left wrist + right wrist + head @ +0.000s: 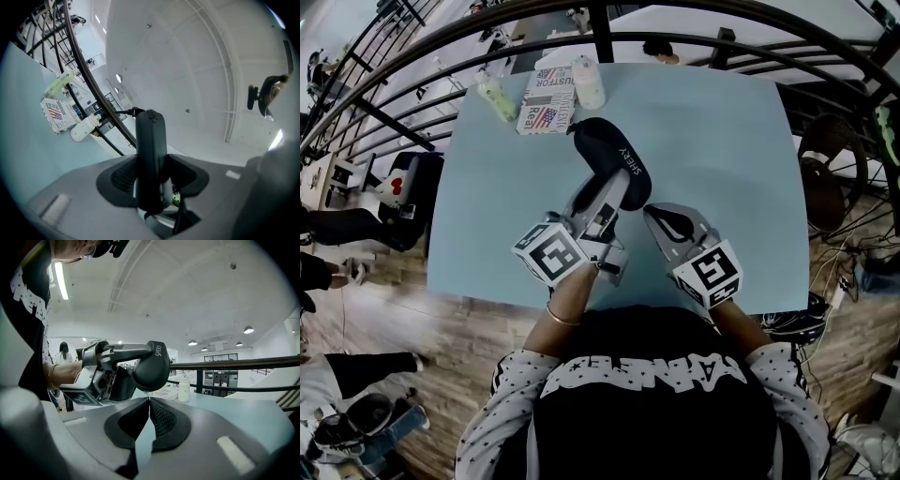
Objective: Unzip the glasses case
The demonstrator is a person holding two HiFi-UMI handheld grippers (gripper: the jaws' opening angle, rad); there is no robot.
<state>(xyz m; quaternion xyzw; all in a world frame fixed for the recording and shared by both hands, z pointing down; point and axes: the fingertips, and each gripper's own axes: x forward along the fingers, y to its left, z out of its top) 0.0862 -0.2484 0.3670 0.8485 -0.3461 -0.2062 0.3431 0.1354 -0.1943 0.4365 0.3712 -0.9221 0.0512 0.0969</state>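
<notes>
The left gripper (152, 176) is clamped on the near end of a black, oblong, zip-up glasses case (151, 145), which stands out from between its jaws and is held clear of the surface below. To its right, the right gripper (148, 404) has its jaws closed tip to tip on a thin silvery zip pull (147, 393) hanging under the case's rounded end. Both tools are over the near middle of a pale blue square table (722, 169). At the table's far edge, well apart from the case, lie a pale green bottle (497, 97), a flag-printed paper booklet (546, 98) and a white plastic bottle (588, 82).
</notes>
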